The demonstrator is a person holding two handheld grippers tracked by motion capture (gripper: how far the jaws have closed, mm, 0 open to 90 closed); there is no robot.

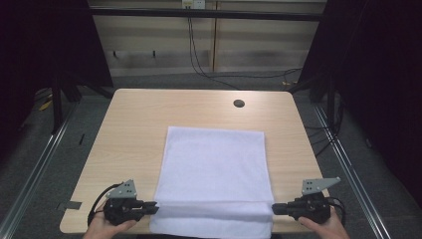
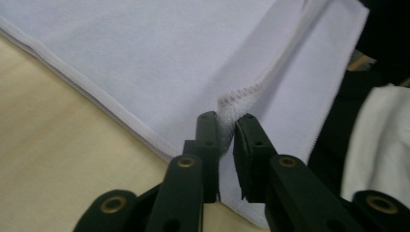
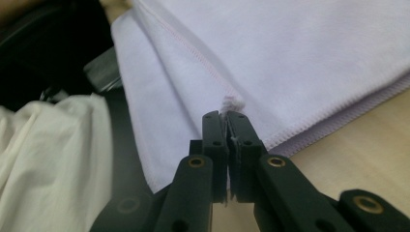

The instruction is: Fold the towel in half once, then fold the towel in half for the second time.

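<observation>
- A light wooden rectangular tabletop [image 1: 134,129] with rounded corners and a small dark round hole [image 1: 239,103] near its far edge.
- A white rectangular cloth towel [image 1: 214,169] lies flat on it, its near edge folded over and hanging off the tabletop's near side.

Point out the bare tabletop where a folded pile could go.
Free: the far strip of the light wooden table between the white towel and the round cable hole, plus the left and right margins beside the towel. Crowded: the near edge, where the left gripper and right gripper meet the towel's corners.
</observation>
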